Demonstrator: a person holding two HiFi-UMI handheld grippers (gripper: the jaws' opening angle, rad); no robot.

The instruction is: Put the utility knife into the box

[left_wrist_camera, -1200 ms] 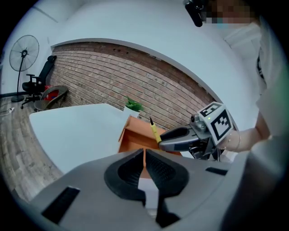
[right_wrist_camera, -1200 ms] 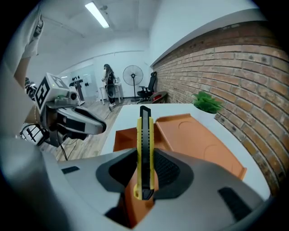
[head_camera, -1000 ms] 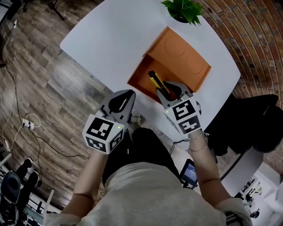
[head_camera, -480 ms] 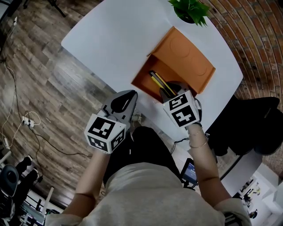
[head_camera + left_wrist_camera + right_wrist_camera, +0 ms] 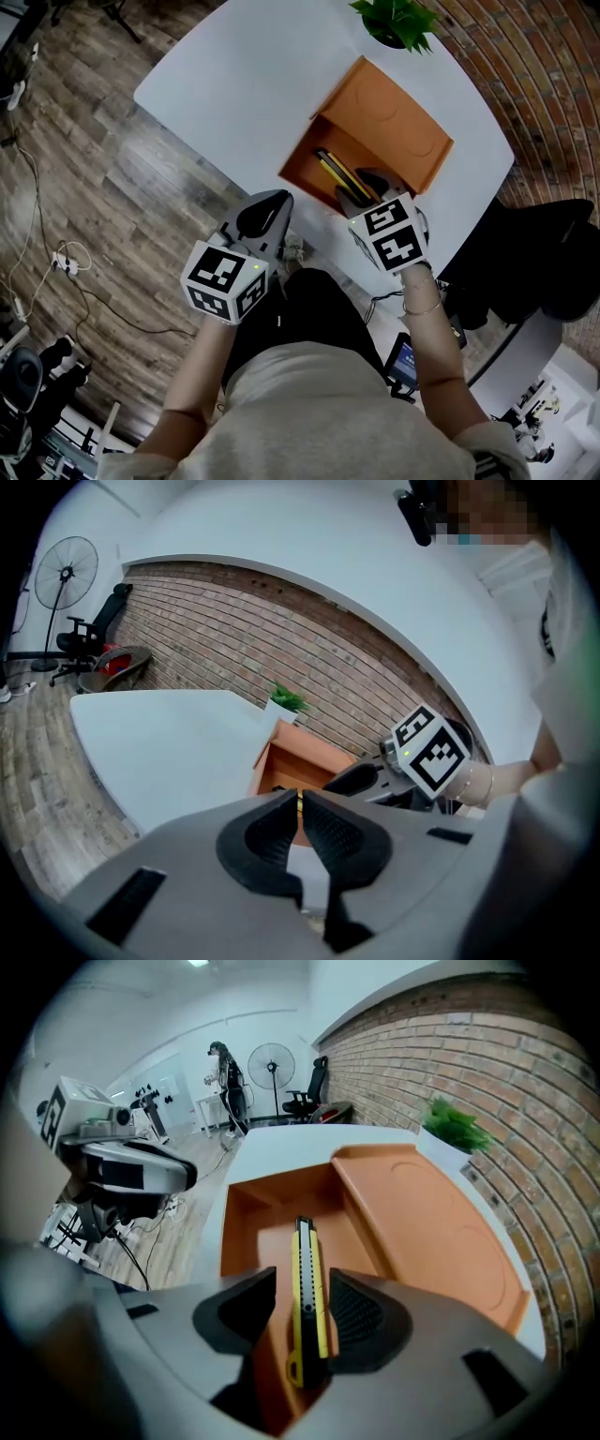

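Observation:
A yellow and black utility knife [image 5: 334,172] [image 5: 307,1279] lies lengthwise inside the open orange box [image 5: 302,165] [image 5: 242,1215] on the white table [image 5: 234,84]. My right gripper [image 5: 360,187] [image 5: 304,1309] reaches down into the box's near end. Its jaws have just been opening and now stand apart either side of the knife's rear, with a gap on the left side, so it is open. My left gripper [image 5: 263,214] [image 5: 300,802] hovers at the table's near edge, left of the box, shut with nothing in it.
The box's lid [image 5: 394,117] [image 5: 422,1213] lies folded back on the far side. A potted green plant [image 5: 394,21] [image 5: 452,1127] stands behind it near the brick wall. Wooden floor with cables lies left of the table. A fan and chairs stand far off.
The right gripper's jaws have widened around the knife. The knife, earlier held tilted above the box's near end, now rests lower inside it. The left gripper has stayed put.

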